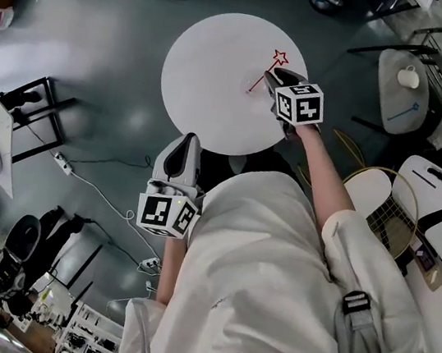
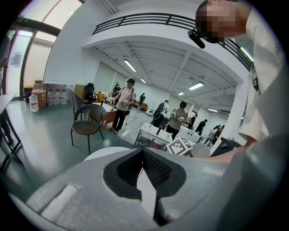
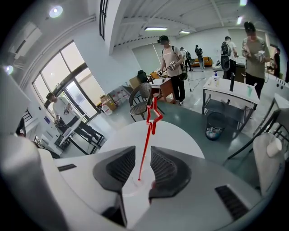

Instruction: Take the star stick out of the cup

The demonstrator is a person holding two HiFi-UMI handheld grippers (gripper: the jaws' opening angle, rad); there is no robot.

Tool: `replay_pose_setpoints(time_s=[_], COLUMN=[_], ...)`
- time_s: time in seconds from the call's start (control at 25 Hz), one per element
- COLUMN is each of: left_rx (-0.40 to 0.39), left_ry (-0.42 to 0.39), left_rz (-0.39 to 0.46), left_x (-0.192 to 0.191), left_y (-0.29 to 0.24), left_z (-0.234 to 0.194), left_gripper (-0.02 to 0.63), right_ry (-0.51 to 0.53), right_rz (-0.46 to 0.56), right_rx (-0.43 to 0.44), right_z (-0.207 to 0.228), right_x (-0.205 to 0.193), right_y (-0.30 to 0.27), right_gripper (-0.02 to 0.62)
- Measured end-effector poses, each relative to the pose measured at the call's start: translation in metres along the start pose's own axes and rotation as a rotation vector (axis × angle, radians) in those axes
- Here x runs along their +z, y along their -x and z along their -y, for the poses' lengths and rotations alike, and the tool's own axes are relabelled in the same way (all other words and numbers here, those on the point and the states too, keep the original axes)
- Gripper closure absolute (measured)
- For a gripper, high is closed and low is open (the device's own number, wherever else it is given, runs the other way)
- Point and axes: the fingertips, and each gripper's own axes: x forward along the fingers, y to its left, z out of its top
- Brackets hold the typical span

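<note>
Two grippers are seen, but only one is at the work; the right gripper [image 3: 143, 149] is held low over the round white desk [image 1: 213, 70], its fingers [image 3: 165, 169] parted by a narrow gap, and the red star stick [image 3: 146, 144] stands between them without being pressed by either pad, so nothing is gripped yet. The stick is seated in a clear cup [image 3: 133, 189] on the desk, leaning, with the star at the top and the foot resting on the cup's bottom; the cup is faint and hard to make out. The left gripper [image 1: 186, 138] is kept back by the body, short of the desk's edge, its fingers brought together on nothing.

Several failures can be foreseen. The cup is judged to be light and is not braced, so it may be dragged, tipped or lifted along with the stick if the stick is pulled at a slant. The fingers sit close above the rim; if they are closed too low, the rim may be struck or pinched. The stick is thin and leaning; it may be nudged aside or may pivot in a loose hold.
</note>
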Motion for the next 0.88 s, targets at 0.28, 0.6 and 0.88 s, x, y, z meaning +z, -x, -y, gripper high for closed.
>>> replay_pose_setpoints(time_s=[0.28,0.6,0.88], left_rx=[0.009,0.01,0.013], left_ry=[0.002,0.001,-0.002], left_rz=[0.001,0.003,0.007], left_x=[-0.0033,-0.0048,-0.0045], left_y=[0.0036,0.005,0.0067], left_z=[-0.0003,-0.0008,0.0028], left_gripper=[0.597,0.597,0.597], right_ry=[0.026,0.044,0.061], right_rz=[-0.004,-0.008,-0.008], right_rx=[-0.014,-0.022,-0.041], right_z=[0.0023,0.0034,0.0053], right_x=[0.0011,0.0017,0.0], right_y=[-0.0006,-0.004,-0.0014], right_gripper=[0.517,0.53,0.563])
